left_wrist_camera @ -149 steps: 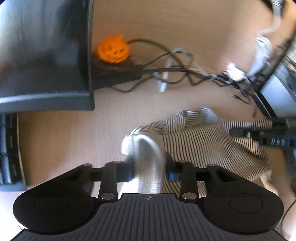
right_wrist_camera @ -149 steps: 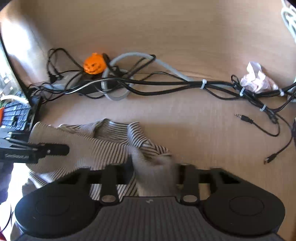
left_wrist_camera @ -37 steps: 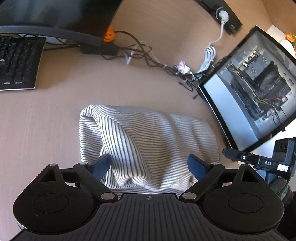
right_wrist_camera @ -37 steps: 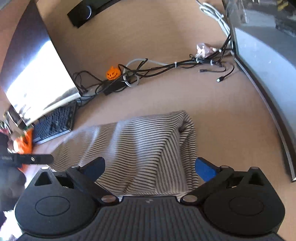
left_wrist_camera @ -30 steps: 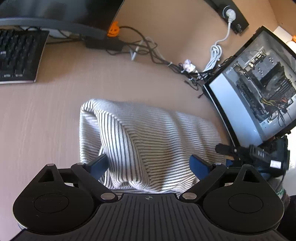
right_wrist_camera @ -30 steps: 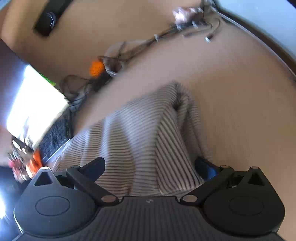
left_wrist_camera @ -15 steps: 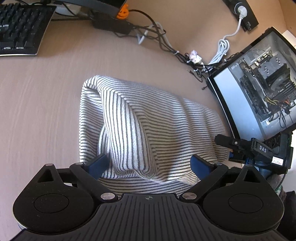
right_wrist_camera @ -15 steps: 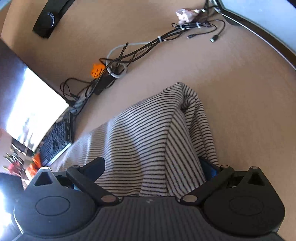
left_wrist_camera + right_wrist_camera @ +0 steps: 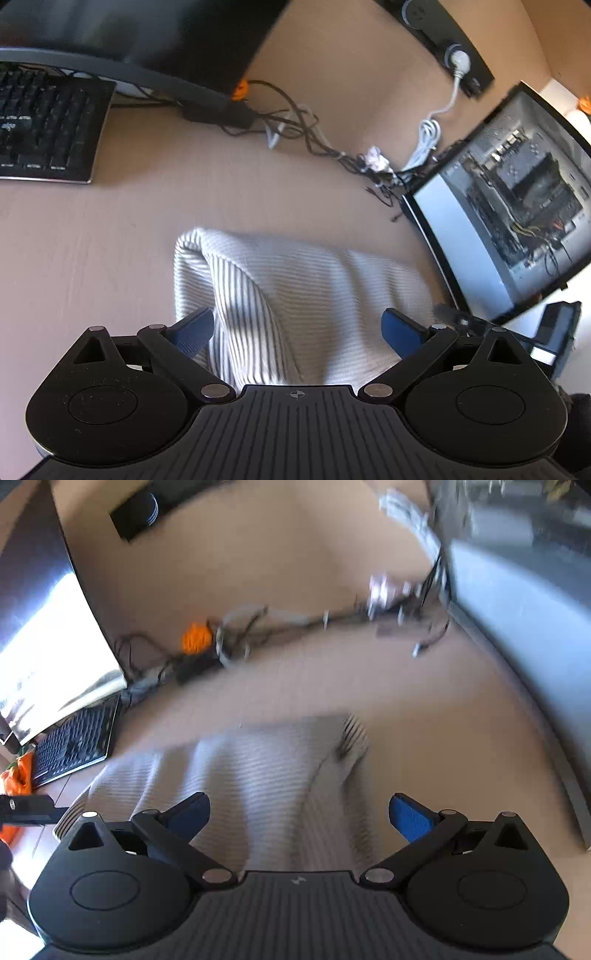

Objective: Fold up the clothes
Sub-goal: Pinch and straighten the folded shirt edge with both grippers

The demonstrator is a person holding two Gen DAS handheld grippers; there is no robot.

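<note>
From your left wrist camera, your left gripper (image 9: 297, 328) is tilted down over the near edge of the striped garment (image 9: 295, 291), its blue-padded fingers (image 9: 192, 330) spread wide with nothing between them; whether the pads touch the cloth you cannot tell. The garment lies folded in a rough rectangle on the wooden desk (image 9: 92, 251), with a rounded fold along its left side. Beyond it sit a black keyboard (image 9: 44, 129), a tangle of cables (image 9: 295, 129) and, to the right, an open computer case (image 9: 517, 206). From your right wrist camera, which is blurred, your right gripper (image 9: 299, 814) likewise points down at the garment (image 9: 258, 771) from its near edge, jaws wide apart and holding nothing. The cloth spreads between and beyond the fingers, its far right corner bunched. The tip of your left gripper (image 9: 29, 808) shows at the left edge, and an orange pumpkin figure (image 9: 196, 638) sits among the cables at the back.
</note>
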